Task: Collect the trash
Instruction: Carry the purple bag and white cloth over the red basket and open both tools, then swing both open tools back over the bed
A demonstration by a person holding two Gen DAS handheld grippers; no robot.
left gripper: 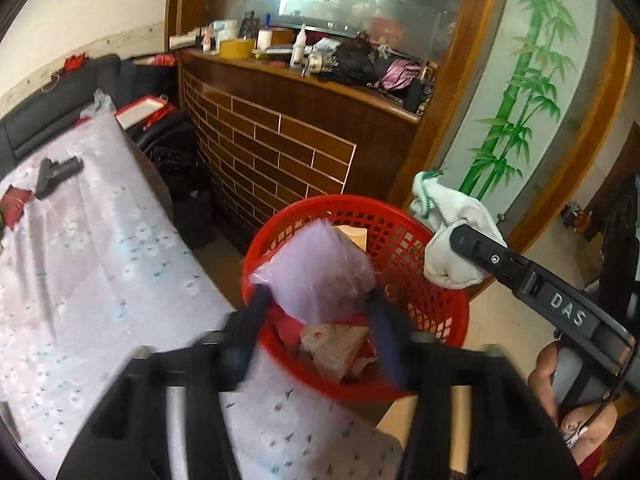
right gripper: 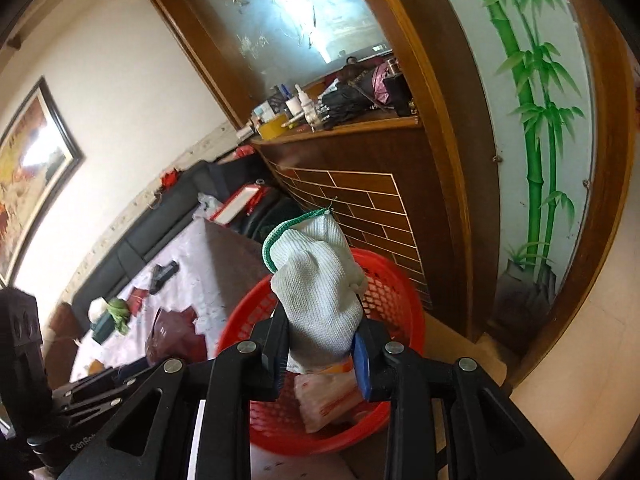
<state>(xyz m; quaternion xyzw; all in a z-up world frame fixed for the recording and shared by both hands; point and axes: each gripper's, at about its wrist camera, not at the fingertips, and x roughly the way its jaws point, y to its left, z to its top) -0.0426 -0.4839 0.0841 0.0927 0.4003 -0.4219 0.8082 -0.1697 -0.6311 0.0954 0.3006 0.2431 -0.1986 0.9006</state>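
Note:
A red mesh basket (left gripper: 408,240) stands at the corner of the cloth-covered table, holding wrappers and paper; it also shows in the right wrist view (right gripper: 396,292). My left gripper (left gripper: 316,304) is shut on a lilac plastic bag (left gripper: 316,268) held over the basket. My right gripper (right gripper: 320,344) is shut on a white knit glove with a green cuff (right gripper: 316,280), held above the basket. The right gripper and the glove (left gripper: 448,240) also show at the basket's right rim in the left wrist view.
The table (left gripper: 80,260) carries a black toy gun (left gripper: 56,174), red wrappers (left gripper: 14,204), a dark red bag (right gripper: 172,336) and a green item (right gripper: 118,312). A wooden counter (left gripper: 288,128) with bottles stands behind the basket. A black sofa (left gripper: 48,108) lines the wall.

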